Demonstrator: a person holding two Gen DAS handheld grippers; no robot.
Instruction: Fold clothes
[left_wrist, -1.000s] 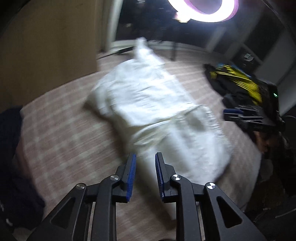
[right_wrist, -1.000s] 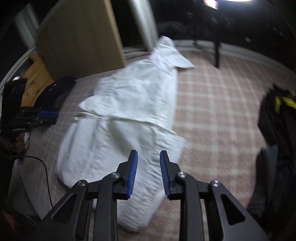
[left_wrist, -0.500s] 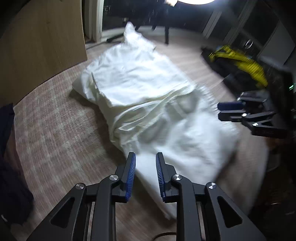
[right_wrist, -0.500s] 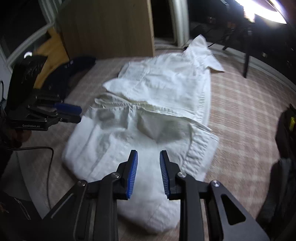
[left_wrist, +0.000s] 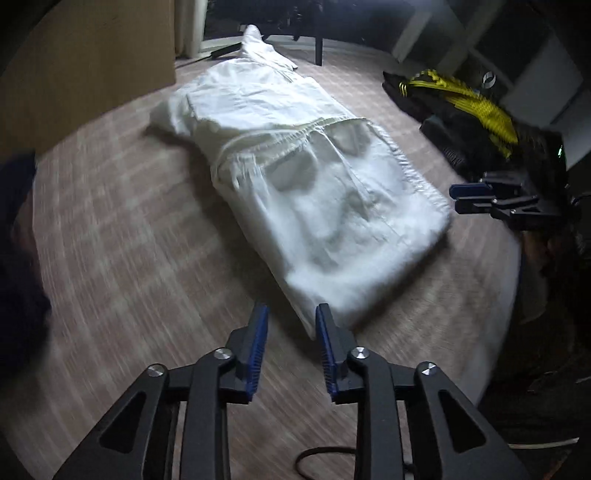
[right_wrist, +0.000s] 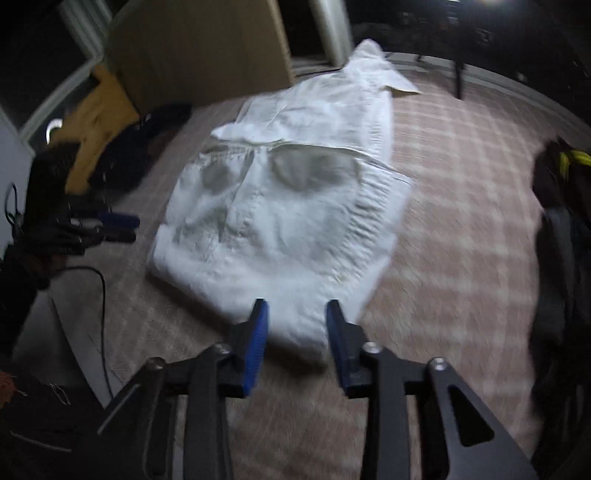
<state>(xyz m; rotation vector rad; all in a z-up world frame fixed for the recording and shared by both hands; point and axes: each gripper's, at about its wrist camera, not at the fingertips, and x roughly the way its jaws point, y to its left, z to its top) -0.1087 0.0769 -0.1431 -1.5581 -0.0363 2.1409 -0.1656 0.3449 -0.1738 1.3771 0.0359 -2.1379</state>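
Note:
A white garment (left_wrist: 317, 192) lies lengthwise on the pink checked bedspread (left_wrist: 129, 240), folded into a long band with its collar end far away. My left gripper (left_wrist: 291, 314) hovers over the garment's near left corner. Its jaws are opening and the blue pads (left_wrist: 258, 339) press on nothing. In the right wrist view the same garment (right_wrist: 288, 206) fills the middle. My right gripper (right_wrist: 295, 310) hangs over its near edge, jaws opening, cloth below but not pinched. Each gripper shows in the other's view: the right gripper (left_wrist: 476, 199) and the left gripper (right_wrist: 118, 225).
A black and yellow garment (left_wrist: 469, 107) lies on the bed's right side. A wooden panel (left_wrist: 85, 62) stands at the far left. A yellow garment (right_wrist: 99, 122) and dark clothes (right_wrist: 147, 140) lie on the left. A black cable (right_wrist: 103, 295) hangs by the bed edge.
Both grippers have drawn back to the garment's near end and sunk a little. Both pairs of jaws stand wider than before. The bright ring light has left the left wrist view.

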